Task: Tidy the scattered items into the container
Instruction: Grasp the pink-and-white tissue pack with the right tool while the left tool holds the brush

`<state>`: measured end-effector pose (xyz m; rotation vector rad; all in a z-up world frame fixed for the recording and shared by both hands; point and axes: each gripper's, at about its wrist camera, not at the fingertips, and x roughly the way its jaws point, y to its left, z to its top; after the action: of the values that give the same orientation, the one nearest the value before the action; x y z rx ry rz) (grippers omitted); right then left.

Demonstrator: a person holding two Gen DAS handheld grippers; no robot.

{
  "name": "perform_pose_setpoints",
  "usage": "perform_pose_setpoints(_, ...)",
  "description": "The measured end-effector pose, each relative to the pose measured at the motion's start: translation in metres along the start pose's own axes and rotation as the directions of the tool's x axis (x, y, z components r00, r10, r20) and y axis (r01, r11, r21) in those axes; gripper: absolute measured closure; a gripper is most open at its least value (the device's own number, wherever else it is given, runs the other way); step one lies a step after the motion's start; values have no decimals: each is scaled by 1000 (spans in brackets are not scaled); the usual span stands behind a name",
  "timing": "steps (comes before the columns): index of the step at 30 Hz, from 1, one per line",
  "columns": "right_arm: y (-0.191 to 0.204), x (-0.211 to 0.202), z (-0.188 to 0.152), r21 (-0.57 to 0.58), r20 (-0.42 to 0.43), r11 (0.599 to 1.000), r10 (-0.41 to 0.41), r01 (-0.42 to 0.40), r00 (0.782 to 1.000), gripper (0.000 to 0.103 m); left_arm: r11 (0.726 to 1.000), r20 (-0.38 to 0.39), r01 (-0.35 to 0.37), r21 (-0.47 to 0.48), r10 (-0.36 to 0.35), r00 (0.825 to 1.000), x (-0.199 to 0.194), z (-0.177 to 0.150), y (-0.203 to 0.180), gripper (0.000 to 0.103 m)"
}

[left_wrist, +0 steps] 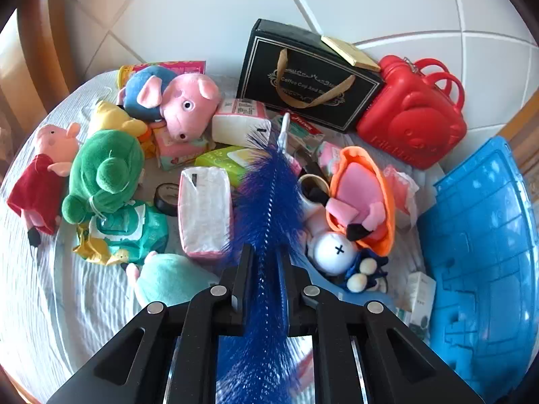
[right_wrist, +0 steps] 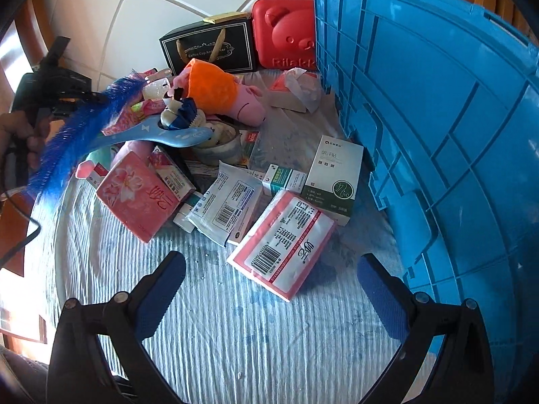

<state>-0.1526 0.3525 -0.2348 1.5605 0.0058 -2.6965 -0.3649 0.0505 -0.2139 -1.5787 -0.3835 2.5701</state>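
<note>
My left gripper [left_wrist: 266, 252] is shut on a fluffy blue feather [left_wrist: 269, 195], which runs up between the fingers over the pile. In the right wrist view the same feather [right_wrist: 84, 128] hangs at the left from that gripper, held by a hand [right_wrist: 20, 134]. My right gripper [right_wrist: 271, 262] is open, its blue pads wide apart just above a pink-and-white tissue pack [right_wrist: 283, 245] on the striped cloth. The blue crate [right_wrist: 438, 118] stands right beside it; in the left wrist view the crate [left_wrist: 478, 252] fills the right edge.
Plush toys lie scattered: a pink pig [left_wrist: 188, 104], a green one [left_wrist: 104, 175], a pig in a red dress [left_wrist: 43, 175]. Tissue packs [left_wrist: 205, 212] and small boxes [right_wrist: 333, 175] lie between them. A black gift bag [left_wrist: 303, 77] and a red bear case [left_wrist: 414, 121] stand behind.
</note>
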Motion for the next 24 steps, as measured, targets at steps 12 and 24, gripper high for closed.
perform_pose_setpoints(12, 17, 48, 1, 84, -48, 996, -19, 23, 999, 0, 995, -38, 96, 5, -95, 995, -24, -17, 18, 30)
perform_pose_setpoints(24, 2, 34, -25, 117, -72, 992, -48, 56, 996, 0, 972, -52, -68, 224, 81, 995, 66, -8, -48, 24)
